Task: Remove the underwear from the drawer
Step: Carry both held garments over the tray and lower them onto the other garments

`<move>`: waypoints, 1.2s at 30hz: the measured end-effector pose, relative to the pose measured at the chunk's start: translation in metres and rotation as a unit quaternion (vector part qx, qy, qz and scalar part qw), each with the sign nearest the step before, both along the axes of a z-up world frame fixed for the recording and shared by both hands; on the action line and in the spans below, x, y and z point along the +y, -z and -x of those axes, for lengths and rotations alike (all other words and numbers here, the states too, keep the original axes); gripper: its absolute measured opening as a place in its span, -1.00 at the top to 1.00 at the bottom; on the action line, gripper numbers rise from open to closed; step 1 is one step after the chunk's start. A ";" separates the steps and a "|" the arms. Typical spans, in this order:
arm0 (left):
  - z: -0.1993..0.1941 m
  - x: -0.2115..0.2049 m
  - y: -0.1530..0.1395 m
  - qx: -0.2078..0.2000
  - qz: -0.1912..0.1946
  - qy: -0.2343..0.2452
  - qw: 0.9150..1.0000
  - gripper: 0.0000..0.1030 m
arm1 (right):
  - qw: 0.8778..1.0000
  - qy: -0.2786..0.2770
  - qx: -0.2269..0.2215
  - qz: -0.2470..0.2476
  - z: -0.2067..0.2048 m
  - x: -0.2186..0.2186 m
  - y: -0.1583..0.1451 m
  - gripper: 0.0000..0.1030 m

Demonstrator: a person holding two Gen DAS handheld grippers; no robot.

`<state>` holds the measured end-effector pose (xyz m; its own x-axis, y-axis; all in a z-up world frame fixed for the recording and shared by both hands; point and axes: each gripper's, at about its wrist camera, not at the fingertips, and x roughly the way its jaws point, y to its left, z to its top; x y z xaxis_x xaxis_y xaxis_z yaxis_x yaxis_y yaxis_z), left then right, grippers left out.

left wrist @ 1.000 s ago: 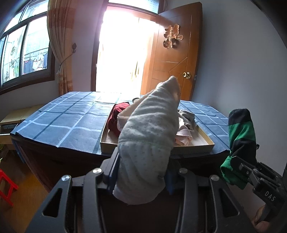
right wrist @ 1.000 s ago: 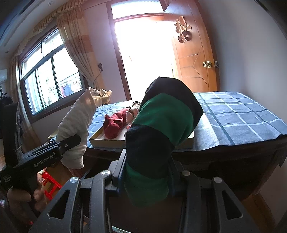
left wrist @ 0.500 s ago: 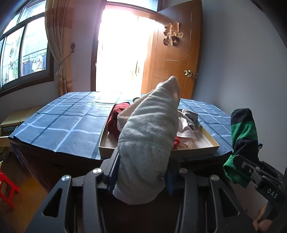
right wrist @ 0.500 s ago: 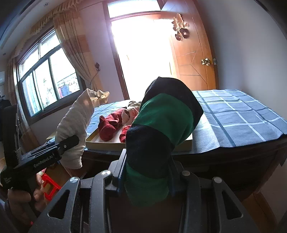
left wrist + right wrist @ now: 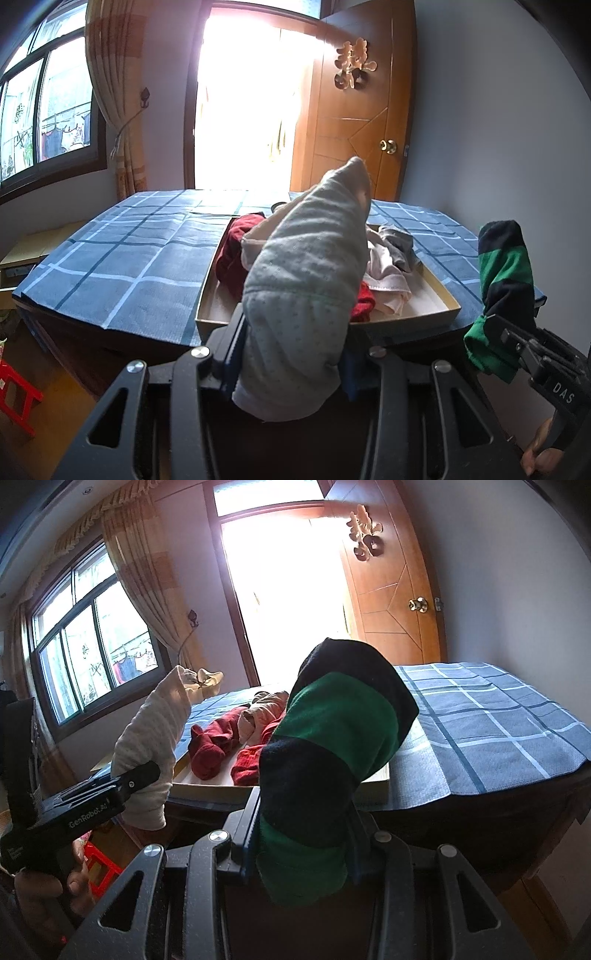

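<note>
My left gripper point(image 5: 291, 354) is shut on grey dotted underwear point(image 5: 306, 280), held upright in front of the table; it also shows in the right wrist view point(image 5: 151, 742). My right gripper point(image 5: 301, 842) is shut on green-and-black striped underwear point(image 5: 332, 738), also seen at the right of the left wrist view point(image 5: 504, 273). Behind them a shallow cardboard drawer tray point(image 5: 436, 291) lies on the blue checked tablecloth point(image 5: 122, 254). It holds red point(image 5: 210, 749), pink point(image 5: 388, 273) and grey point(image 5: 400, 243) garments. The held cloth hides part of the tray.
The dark wooden table stands before a bright open doorway and a wooden door point(image 5: 362, 122). A window point(image 5: 44, 122) with a curtain is at the left. A red stool point(image 5: 14, 391) stands on the floor at lower left. A wall is close on the right.
Both grippers have moved a little nearer the table and higher, each still holding its garment. More of the tray's inside shows now.
</note>
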<state>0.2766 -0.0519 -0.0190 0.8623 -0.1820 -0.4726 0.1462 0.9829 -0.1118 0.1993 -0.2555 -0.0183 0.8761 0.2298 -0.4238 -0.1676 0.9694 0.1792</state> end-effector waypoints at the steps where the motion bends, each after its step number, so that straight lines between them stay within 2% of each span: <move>1: -0.002 0.000 0.000 0.000 0.000 0.000 1.000 0.19 | 1.000 0.002 0.000 -0.001 -0.002 -0.001 -0.001 0.21; 15: -0.029 -0.010 -0.003 0.001 0.002 0.007 1.000 0.18 | 1.000 0.018 0.005 0.002 -0.030 -0.011 -0.005 0.21; 22: -0.043 -0.012 -0.011 -0.004 0.006 0.007 1.000 0.18 | 1.000 0.016 -0.009 0.011 -0.048 -0.013 -0.018 0.21; 36: -0.070 -0.028 -0.014 0.011 0.000 0.015 1.000 0.18 | 1.000 0.012 -0.008 0.027 -0.078 -0.011 -0.027 0.21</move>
